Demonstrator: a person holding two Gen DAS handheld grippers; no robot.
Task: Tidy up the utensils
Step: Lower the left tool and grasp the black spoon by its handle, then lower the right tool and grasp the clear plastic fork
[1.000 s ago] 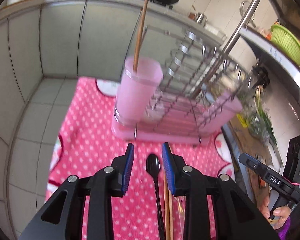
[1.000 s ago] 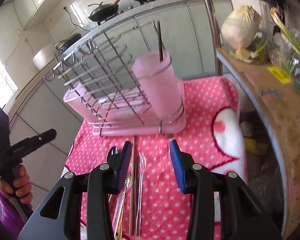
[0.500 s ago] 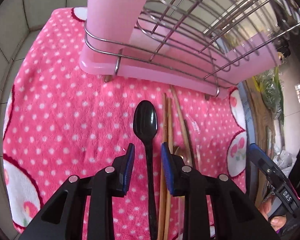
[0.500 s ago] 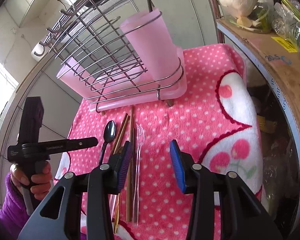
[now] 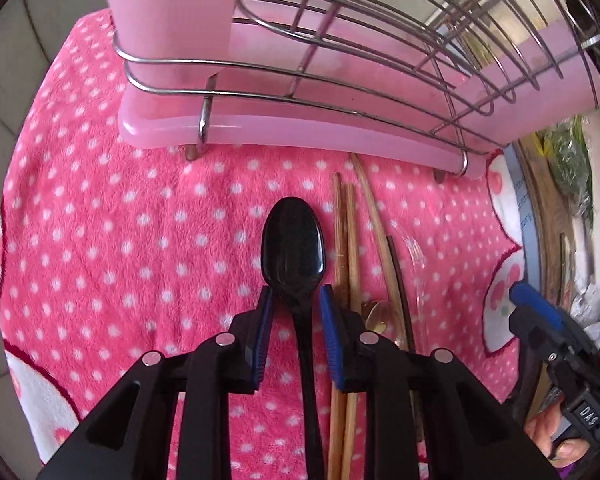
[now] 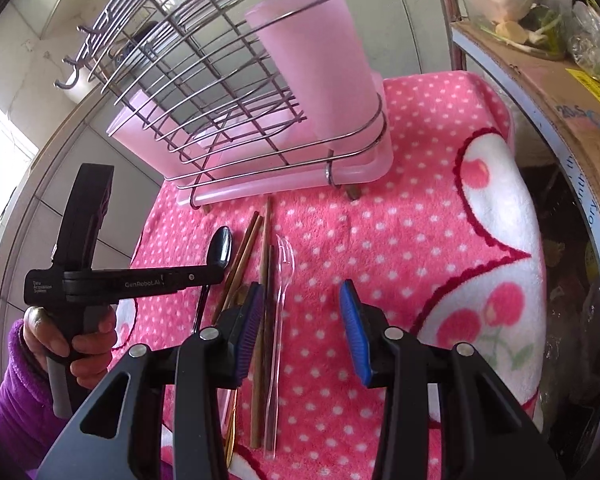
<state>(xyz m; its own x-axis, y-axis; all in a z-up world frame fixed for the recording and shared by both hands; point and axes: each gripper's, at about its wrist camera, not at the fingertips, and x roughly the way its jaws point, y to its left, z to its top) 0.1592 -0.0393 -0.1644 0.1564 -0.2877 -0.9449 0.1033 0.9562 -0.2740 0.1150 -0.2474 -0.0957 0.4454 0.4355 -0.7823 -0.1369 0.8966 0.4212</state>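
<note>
A black spoon (image 5: 293, 248) lies on the pink dotted towel (image 5: 100, 220), bowl toward the rack. My left gripper (image 5: 296, 300) is open, low over the towel, with one finger on each side of the spoon's neck. Wooden chopsticks (image 5: 346, 240) and a clear plastic fork (image 6: 282, 280) lie just right of the spoon. My right gripper (image 6: 300, 312) is open and empty above the towel, right of the fork. The spoon (image 6: 219, 252) and the left gripper (image 6: 204, 276) also show in the right wrist view. A pink utensil cup (image 6: 320, 60) stands in the rack.
A wire dish rack on a pink tray (image 5: 300, 136) stands just beyond the utensils. A cardboard box (image 6: 548, 92) with vegetables borders the towel on the right. Grey cabinet fronts rise behind the rack.
My left gripper has tilted down and dropped to the towel, its fingers now straddling the black spoon's neck. My right gripper has pulled back and risen slightly, still open.
</note>
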